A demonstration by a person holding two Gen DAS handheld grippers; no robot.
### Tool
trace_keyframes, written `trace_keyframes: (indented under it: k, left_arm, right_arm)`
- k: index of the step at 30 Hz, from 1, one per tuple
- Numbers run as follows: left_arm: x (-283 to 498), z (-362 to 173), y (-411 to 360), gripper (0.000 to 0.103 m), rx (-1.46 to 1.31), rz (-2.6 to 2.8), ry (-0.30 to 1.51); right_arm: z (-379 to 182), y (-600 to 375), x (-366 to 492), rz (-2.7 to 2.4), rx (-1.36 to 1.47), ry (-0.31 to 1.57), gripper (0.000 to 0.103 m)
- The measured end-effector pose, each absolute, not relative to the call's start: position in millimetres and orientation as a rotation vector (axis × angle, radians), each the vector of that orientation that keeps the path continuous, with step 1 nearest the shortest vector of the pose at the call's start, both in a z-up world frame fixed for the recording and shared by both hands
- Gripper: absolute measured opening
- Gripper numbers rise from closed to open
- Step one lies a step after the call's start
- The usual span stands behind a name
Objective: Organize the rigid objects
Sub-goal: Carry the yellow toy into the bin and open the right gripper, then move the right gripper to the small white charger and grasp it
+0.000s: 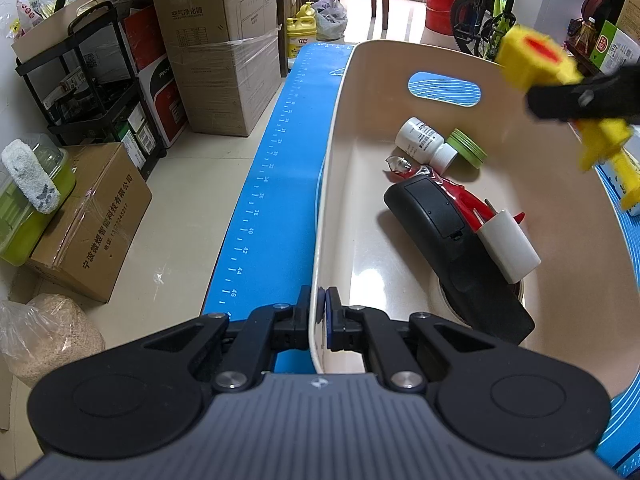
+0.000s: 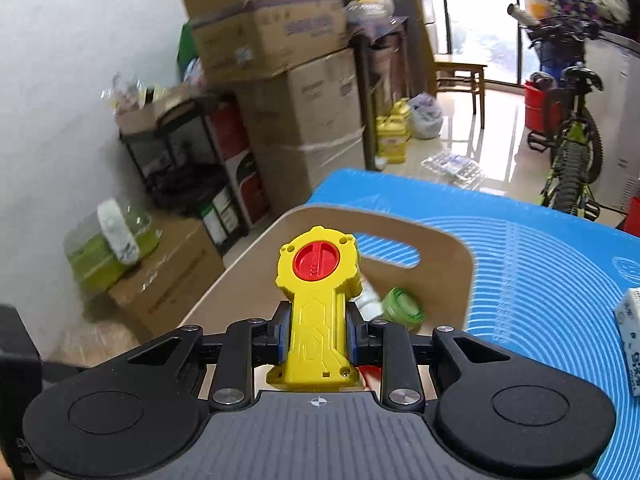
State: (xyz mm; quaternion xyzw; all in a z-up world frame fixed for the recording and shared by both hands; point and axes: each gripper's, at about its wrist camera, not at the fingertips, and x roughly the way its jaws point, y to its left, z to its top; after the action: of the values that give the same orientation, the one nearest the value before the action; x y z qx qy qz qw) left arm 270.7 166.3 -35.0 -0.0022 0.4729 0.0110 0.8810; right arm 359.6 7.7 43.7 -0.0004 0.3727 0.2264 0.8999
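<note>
A beige plastic bin (image 1: pixel 329 168) stands on the blue mat (image 1: pixel 272 184). My left gripper (image 1: pixel 320 309) is shut on the bin's near-left rim. Inside the bin lie a white pill bottle (image 1: pixel 424 142), a green tin (image 1: pixel 466 148), a black flat device (image 1: pixel 444 232), a red packet (image 1: pixel 456 196) and a small white box (image 1: pixel 509 246). My right gripper (image 2: pixel 316 332) is shut on the handle of a yellow toy launcher (image 2: pixel 316 280) with a red disc. It holds the toy above the bin's (image 2: pixel 452 240) near side. From the left wrist the toy (image 1: pixel 536 60) appears blurred over the bin's right rim.
A white tissue pack (image 2: pixel 630 336) lies on the mat (image 2: pixel 540 280) right of the bin. Stacked cardboard boxes (image 1: pixel 224 60), a black shelf rack (image 1: pixel 92 92) and a green container (image 1: pixel 32 208) crowd the floor to the left. A bicycle (image 2: pixel 572 152) stands beyond the table.
</note>
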Motion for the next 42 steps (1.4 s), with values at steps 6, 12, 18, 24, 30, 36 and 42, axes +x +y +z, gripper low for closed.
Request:
trace_keyframes:
  k: [6, 12, 18, 24, 30, 36, 42]
  left_arm:
    - [270.0, -35.1, 166.1, 0.008, -0.005, 0.022, 0.983]
    - [270.0, -35.1, 166.1, 0.008, -0.005, 0.022, 0.983]
    - [270.6, -35.0, 165.3, 0.008, -0.002, 0.024, 0.985]
    - [270.3, -35.4, 164.8, 0.008, -0.002, 0.024, 0.985]
    - [270.5, -35.4, 164.7, 0.008, -0.003, 0.024, 0.985]
    - [270.4, -35.5, 164.8, 0.008, -0.003, 0.023, 0.985]
    - [270.6, -35.4, 164.6, 0.008, -0.003, 0.024, 0.985]
  right_arm:
    - [16.5, 28.8, 369.9, 0.452, -0.059, 0.881, 0.035]
    - [-12.7, 31.3, 372.8, 0.431, -0.102, 0.985, 0.036]
    - [-16.6, 26.7, 371.4, 0.428, -0.095, 0.992, 0.053]
    - [16.9, 11.6, 356.2, 0.452, -0.081, 0.860, 0.063]
    - [47.9, -24.8, 347.2, 0.383, -0.060, 0.755, 0.067]
    - [48.3, -72.2, 352.3, 0.263, -0.029, 0.760, 0.068]
    - [14.4, -101.0, 359.3, 0.175, -0.046, 0.850, 0.071]
